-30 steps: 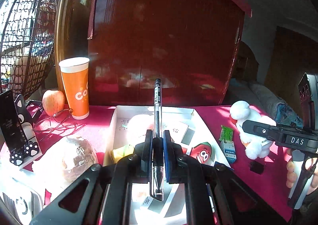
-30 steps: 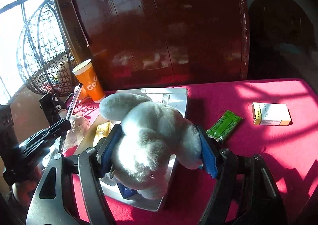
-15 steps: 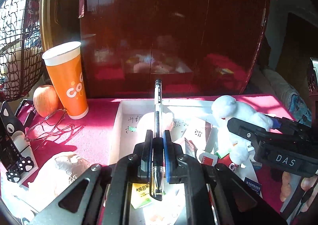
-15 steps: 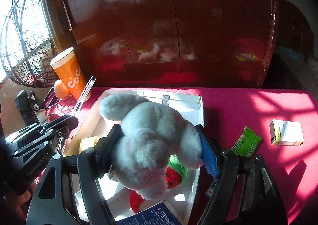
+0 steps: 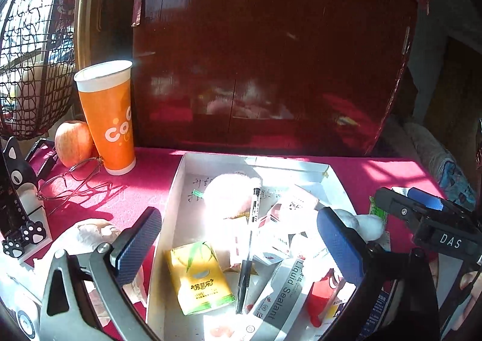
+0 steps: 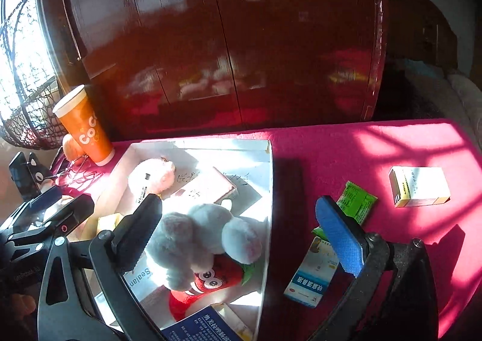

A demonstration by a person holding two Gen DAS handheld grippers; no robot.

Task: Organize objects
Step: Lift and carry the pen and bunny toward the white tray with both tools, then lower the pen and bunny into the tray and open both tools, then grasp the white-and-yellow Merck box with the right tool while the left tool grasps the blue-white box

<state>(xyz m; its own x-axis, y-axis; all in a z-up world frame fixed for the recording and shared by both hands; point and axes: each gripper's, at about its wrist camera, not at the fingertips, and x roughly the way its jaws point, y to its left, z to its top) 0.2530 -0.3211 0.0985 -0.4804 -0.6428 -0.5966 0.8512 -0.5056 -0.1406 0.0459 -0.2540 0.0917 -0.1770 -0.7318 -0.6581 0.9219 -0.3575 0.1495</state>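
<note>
A white open box (image 5: pixel 176 190) (image 6: pixel 269 187) sits on the red table. In it lie a black pen (image 5: pixel 249 244), a white plush toy (image 6: pixel 198 238), a pink plush (image 5: pixel 227 194) (image 6: pixel 152 173), a red strawberry plush (image 6: pixel 211 280), a yellow carton (image 5: pixel 200 277) and a "Liquid Sealant" box (image 5: pixel 284 289). My left gripper (image 5: pixel 241 247) is open above the pen. My right gripper (image 6: pixel 241 238) is open above the white plush, which lies loose in the box.
An orange paper cup (image 5: pixel 107 115), an apple (image 5: pixel 73 143) and glasses (image 5: pixel 72 181) stand left of the box. A green packet (image 6: pixel 357 200), a blue-white medicine box (image 6: pixel 311 274) and a yellow-white box (image 6: pixel 418 185) lie on the table to the right. A dark wooden cabinet stands behind.
Both grippers have opened. The pen dropped from the left gripper into the box; the white plush dropped from the right gripper into the box.
</note>
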